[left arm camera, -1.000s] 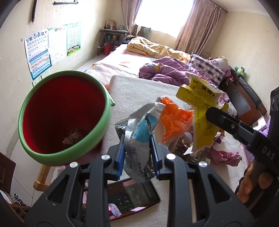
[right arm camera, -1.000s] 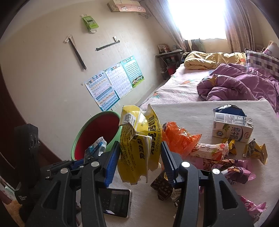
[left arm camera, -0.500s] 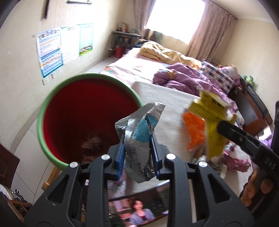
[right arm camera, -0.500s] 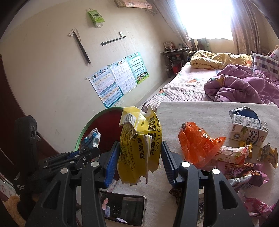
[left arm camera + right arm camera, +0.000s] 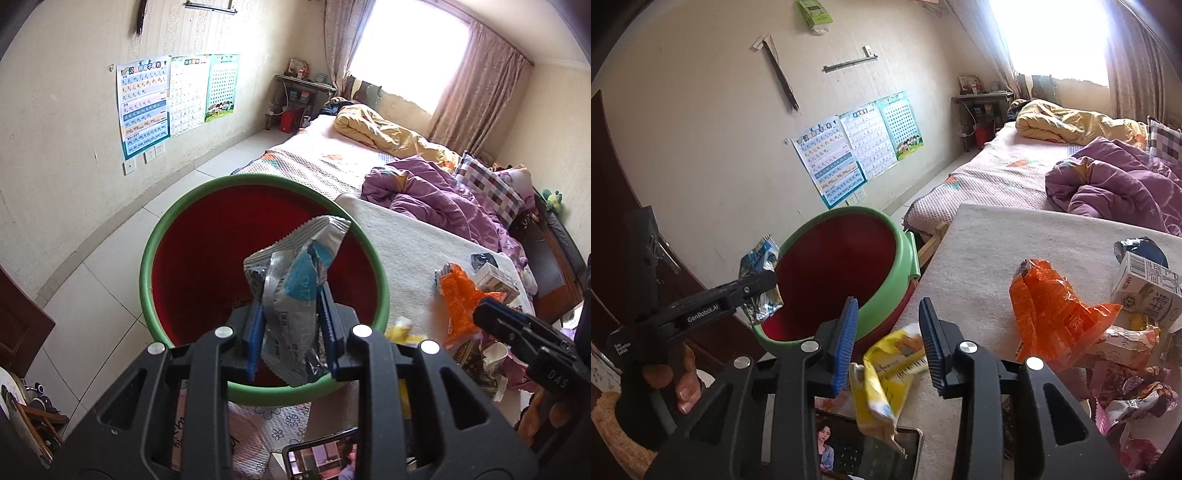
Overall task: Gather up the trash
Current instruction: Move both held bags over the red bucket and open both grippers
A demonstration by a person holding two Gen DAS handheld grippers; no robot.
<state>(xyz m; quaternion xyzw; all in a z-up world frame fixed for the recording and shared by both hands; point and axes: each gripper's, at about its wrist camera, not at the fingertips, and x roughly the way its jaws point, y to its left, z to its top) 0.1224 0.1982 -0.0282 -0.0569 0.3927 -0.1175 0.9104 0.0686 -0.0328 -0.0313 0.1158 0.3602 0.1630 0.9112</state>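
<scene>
The left gripper (image 5: 291,325) pinches a silver-and-blue wrapper (image 5: 295,291) between both blue pads, the wrapper standing up out of the grip directly over the open mouth of the red bin with the green rim (image 5: 380,280). The right gripper (image 5: 888,332) has its jaws closing with nothing pressed between them: the yellow wrapper (image 5: 886,373) lies loose below and between the fingers, apart from both pads, its lower end over a phone (image 5: 871,456) on the white mat (image 5: 990,251) just beside the bin. An orange wrapper (image 5: 1052,314) and a milk carton (image 5: 1145,291) lie further right on the mat.
</scene>
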